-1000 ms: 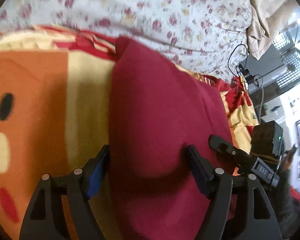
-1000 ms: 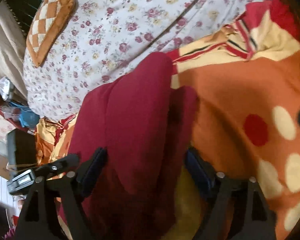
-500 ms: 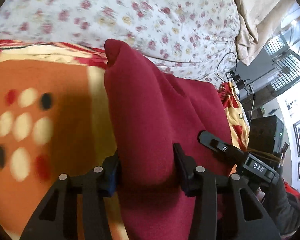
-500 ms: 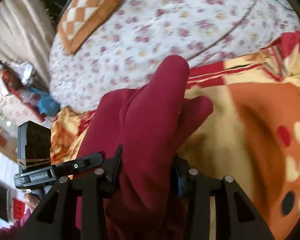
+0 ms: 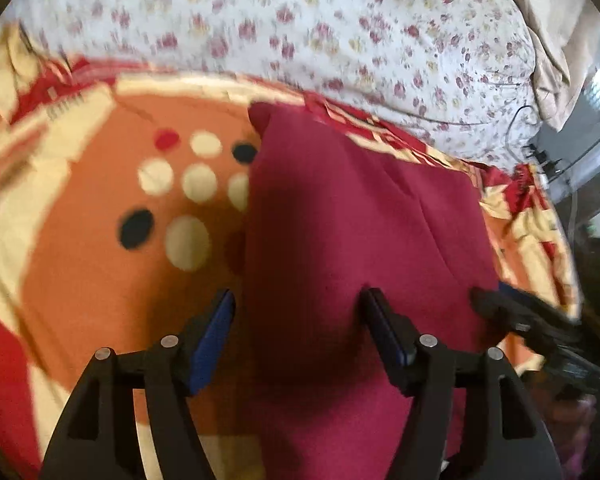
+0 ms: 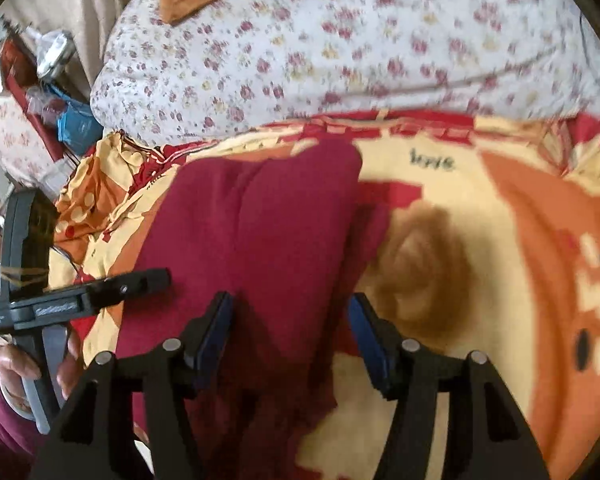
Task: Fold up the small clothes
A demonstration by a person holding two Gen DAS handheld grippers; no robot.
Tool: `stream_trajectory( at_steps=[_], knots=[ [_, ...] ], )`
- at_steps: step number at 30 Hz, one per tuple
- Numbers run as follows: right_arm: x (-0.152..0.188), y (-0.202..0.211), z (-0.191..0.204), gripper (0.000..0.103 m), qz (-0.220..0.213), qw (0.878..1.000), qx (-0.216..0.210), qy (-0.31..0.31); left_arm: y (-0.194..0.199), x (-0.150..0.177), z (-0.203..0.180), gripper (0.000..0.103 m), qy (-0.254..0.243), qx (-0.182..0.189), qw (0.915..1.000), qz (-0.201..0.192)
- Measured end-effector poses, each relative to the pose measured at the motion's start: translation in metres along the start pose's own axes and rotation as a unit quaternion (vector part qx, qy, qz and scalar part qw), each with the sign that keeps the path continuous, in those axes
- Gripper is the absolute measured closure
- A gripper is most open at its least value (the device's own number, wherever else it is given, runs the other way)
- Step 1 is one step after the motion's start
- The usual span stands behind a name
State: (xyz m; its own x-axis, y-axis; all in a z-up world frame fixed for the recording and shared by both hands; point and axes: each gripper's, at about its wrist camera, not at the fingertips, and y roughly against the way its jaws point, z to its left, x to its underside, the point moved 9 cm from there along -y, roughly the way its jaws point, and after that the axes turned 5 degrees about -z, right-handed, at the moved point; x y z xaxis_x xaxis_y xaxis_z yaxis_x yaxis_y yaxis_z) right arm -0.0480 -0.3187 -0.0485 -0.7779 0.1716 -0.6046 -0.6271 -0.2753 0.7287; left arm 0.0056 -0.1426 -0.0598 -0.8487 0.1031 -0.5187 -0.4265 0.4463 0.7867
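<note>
Maroon knit garment [image 5: 352, 216], folded into a thick oblong, lies on the orange, cream and red patterned blanket [image 5: 80, 240] covering your bed, near its far edge where the white floral quilt [image 5: 300, 32] begins. Your left claw [image 5: 300, 312] has just been opening; its blue pads stand apart with the cloth between them, not pressing it. Your right claw [image 6: 290, 316] has likewise just parted, straddling the garment's edge without gripping it.
</note>
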Motion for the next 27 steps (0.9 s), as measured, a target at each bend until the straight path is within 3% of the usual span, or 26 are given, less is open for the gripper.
stream_trajectory(
  at_steps=[4, 6, 7, 8, 11, 14, 20, 27],
  knots=[
    [0.003, 0.013, 0.015, 0.04, 0.002, 0.999, -0.005, 0.033, 0.009, -0.002, -0.005, 0.046, -0.012, -0.022, 0.9994, -0.025],
    [0.01, 0.003, 0.012, 0.041, 0.01, 0.998, 0.032, 0.057, 0.012, -0.001, -0.005, 0.046, -0.01, -0.031, 0.9989, -0.034],
    [0.017, -0.007, 0.004, 0.041, 0.019, 0.995, 0.071, 0.069, 0.013, 0.0, -0.005, 0.046, -0.01, -0.036, 0.9987, -0.036],
    [0.022, -0.013, 0.0, 0.041, 0.024, 0.995, 0.074, 0.067, 0.014, 0.001, -0.005, 0.046, -0.01, -0.043, 0.9983, -0.04],
    [0.026, -0.009, -0.005, 0.041, 0.018, 0.998, 0.054, 0.032, 0.022, 0.005, -0.002, 0.046, -0.014, -0.061, 0.9967, -0.051],
    [0.022, 0.006, -0.001, 0.04, 0.003, 0.998, 0.055, 0.035, 0.027, 0.005, -0.002, 0.046, -0.023, -0.084, 0.9943, -0.062],
    [0.012, 0.032, 0.018, 0.037, -0.036, 0.997, 0.058, 0.039, 0.037, 0.008, -0.007, 0.046, -0.024, -0.092, 0.9928, -0.073],
    [0.002, 0.043, 0.031, 0.026, -0.067, 0.993, 0.082, 0.05, 0.058, 0.002, -0.009, 0.046, -0.034, -0.115, 0.9869, -0.108]
  ],
)
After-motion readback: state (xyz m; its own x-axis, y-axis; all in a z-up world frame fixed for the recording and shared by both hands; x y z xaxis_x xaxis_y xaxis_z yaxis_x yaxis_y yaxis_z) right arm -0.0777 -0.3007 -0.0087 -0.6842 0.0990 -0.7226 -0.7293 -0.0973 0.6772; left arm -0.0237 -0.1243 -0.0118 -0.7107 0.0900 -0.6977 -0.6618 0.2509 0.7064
